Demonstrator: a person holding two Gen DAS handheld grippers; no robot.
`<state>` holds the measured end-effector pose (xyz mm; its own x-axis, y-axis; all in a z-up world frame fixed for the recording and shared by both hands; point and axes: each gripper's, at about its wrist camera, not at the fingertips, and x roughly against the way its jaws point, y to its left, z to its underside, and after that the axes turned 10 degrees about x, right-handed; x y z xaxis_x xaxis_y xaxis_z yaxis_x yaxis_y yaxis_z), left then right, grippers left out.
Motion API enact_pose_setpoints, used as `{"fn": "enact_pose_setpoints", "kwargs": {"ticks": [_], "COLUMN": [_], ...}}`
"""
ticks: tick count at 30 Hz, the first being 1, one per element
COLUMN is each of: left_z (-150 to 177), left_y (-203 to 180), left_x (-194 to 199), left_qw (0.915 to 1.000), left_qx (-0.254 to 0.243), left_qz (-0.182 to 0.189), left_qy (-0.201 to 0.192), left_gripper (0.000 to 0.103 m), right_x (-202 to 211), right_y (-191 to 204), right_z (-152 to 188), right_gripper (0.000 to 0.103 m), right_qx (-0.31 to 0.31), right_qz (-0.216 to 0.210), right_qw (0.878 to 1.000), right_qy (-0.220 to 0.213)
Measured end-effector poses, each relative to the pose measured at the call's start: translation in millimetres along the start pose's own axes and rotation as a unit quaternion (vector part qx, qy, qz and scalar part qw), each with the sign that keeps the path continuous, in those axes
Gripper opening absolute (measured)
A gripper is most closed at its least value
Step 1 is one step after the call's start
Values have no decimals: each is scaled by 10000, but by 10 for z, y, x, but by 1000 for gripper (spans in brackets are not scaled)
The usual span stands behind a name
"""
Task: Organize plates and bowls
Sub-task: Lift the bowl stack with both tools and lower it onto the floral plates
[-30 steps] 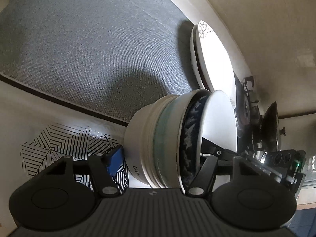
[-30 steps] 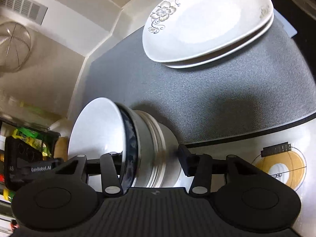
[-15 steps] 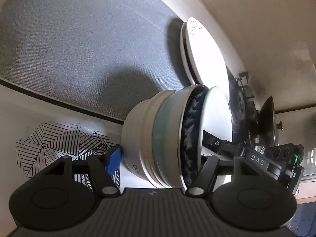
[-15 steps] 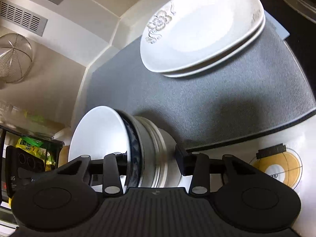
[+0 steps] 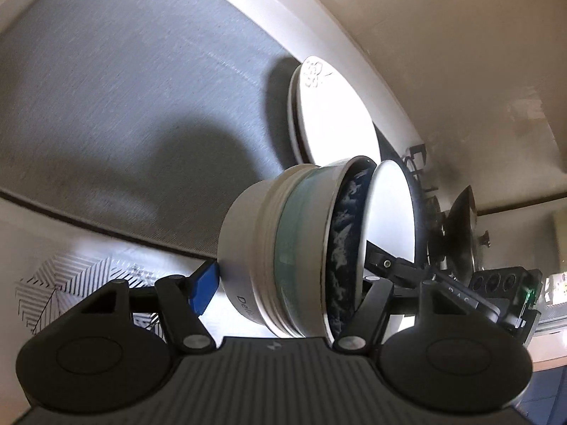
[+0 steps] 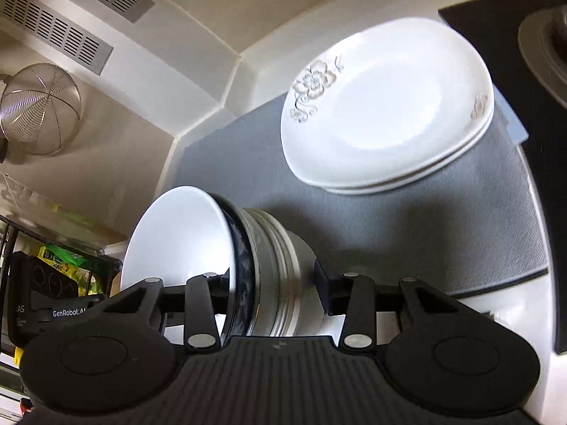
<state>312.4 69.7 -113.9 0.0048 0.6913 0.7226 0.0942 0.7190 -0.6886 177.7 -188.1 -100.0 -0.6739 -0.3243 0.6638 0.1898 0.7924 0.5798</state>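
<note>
Sideways, bowl stack [image 5: 304,248], mouth toward the plates' [image 6: 386,106] side.

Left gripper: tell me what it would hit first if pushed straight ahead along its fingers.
The bowl stack already sits between the left gripper fingers, so it blocks the way at once. Beyond it lie the grey mat and the plates, though depth is unclear.

Bowl stack [image 5: 304,248]: bottom cut off behind gripper body, print on lowest bowl only partly legible; stacked plates [image 5: 329,120]: lower one mostly covered, flower motif blurred; stove [image 5: 425,177]: largely hidden behind bowls; mesh strainer [image 6: 39,109]: cut by frame edge.
</note>
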Motion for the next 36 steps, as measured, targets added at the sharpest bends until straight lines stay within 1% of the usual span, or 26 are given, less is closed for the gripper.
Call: {"fn": "enact_pose_setpoints", "kwargs": {"ticks": [9,17,22,26,30,36], "left_z": [-166,-361,-516,-642,-735,-854], "left_y": [-270,-536,-685,-757,-812,-945], "left_x": [-19,-188,-357,-533,-695,-933], "left_qw": [9999,9996,9993,9994,9996,9998], "left_qx": [-56,-118,-178,-125,-52,-113], "left_qz": [89,156,159,144,154,67], "left_qy": [-113,-196,-279,-302,-241,-160], "left_gripper": [72,72,72,72,72,72], "right_x": [106,153,173,135,84,39], "right_y": [-35,-159,-307,-464,-573,-765], "right_z": [-287,-549,-675,-755,-864,-1071], "right_gripper": [44,44,43,43,42,42], "right_qx": [172,249,197,82,85,-6], "right_qz": [52,135,195,253,373,490], "right_qw": [9998,9995,9995,9996,9991,9986], "right_qy": [-70,-140,-140,-114,-162,-209]}}
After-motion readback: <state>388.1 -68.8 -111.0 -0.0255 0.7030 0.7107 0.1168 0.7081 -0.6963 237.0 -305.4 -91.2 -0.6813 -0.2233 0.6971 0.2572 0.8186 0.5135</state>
